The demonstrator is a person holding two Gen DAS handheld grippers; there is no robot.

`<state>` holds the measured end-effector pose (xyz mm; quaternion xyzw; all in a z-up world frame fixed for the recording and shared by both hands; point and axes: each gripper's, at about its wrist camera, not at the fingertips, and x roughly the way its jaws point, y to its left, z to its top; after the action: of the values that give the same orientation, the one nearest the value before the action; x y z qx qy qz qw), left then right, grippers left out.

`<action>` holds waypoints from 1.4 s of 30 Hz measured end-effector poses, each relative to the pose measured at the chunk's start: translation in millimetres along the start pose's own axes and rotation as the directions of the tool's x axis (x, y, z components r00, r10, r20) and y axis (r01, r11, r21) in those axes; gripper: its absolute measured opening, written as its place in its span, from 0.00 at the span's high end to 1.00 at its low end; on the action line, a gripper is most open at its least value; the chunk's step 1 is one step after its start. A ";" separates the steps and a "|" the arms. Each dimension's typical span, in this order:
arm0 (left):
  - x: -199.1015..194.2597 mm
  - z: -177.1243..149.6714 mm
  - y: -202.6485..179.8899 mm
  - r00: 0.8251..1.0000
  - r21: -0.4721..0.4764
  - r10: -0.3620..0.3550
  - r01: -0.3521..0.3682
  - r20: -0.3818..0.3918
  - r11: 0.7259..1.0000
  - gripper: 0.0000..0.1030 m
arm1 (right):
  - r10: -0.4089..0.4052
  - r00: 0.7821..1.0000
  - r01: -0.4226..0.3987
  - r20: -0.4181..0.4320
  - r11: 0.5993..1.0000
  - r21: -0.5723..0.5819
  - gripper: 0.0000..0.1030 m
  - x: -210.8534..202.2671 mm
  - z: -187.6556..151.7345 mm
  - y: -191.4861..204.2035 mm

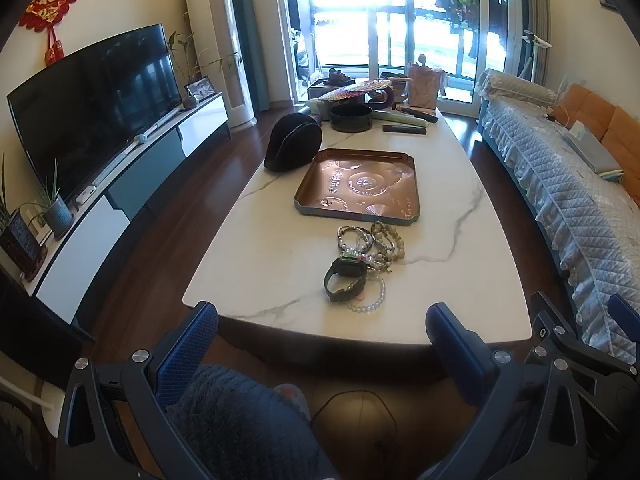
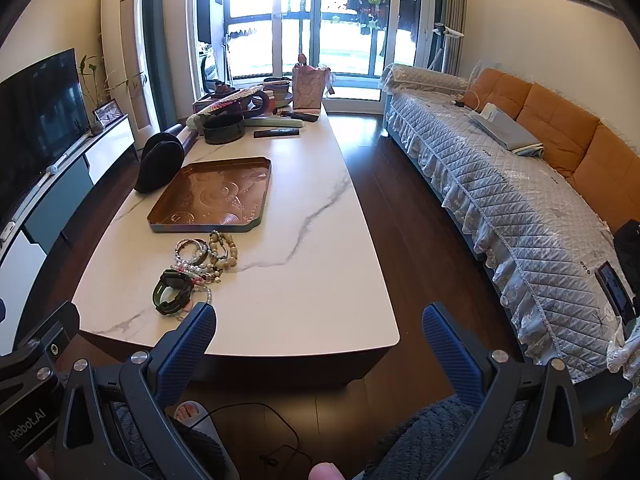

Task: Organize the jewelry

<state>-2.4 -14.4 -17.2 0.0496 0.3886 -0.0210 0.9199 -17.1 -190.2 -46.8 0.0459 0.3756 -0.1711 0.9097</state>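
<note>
Left tool (image 1: 322,326) and right tool (image 2: 318,326) spread wide, empty, short of table (image 1: 440,280); bracelets (image 1: 370,248) untouched.

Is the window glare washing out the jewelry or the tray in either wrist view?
Left wrist view: the window is blown out, yet the jewelry pile and copper tray read clearly. Right wrist view: same backlight, the tray shows a soft sheen, the pile is sharp; fisheye bends the table edge.

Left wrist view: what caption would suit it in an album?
Open left gripper faces a pile of bracelets and a watch beside a copper tray.
</note>
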 end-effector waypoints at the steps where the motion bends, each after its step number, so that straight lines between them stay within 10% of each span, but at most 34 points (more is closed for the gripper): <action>1: 0.0 -0.1 -0.1 1.000 0.001 0.001 -0.001 0.002 1.000 0.00 | -0.002 1.000 0.002 -0.001 1.000 0.003 0.00 -0.6 0.1 -1.3; 11: -1.2 -2.1 -1.9 1.000 0.014 0.013 -0.013 0.018 1.000 0.00 | -0.029 0.999 0.029 0.021 1.000 0.002 0.00 -4.7 0.9 -3.9; 17: 13.2 -10.6 -15.2 0.998 0.162 -0.023 0.014 0.053 0.987 0.00 | 0.102 0.995 -0.103 0.020 0.994 0.039 0.00 20.7 -0.8 -15.6; 23: 32.1 -26.5 11.3 0.993 0.123 -0.084 0.073 0.080 0.990 0.00 | 0.187 0.982 -0.185 0.003 0.977 -0.107 0.00 71.7 -6.0 -10.3; 36: 116.2 14.8 69.9 0.985 0.140 -0.171 0.166 0.026 0.976 0.01 | 0.165 0.965 -0.081 0.206 0.928 -0.364 0.00 117.1 27.2 0.8; 40: 159.3 47.6 73.8 0.947 0.108 -0.316 0.321 -0.055 0.941 0.13 | 0.401 0.913 -0.322 0.078 0.824 -0.466 0.00 130.7 52.9 23.4; 42: 184.8 65.4 63.3 0.890 0.126 -0.437 0.452 -0.132 0.883 0.32 | 0.483 0.875 -0.414 0.041 0.790 -0.452 0.00 141.4 67.8 29.0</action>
<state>178.0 41.4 -99.6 0.0306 0.4322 -0.2585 0.8634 131.4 -216.5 -98.6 -0.0810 0.3104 0.1343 0.9376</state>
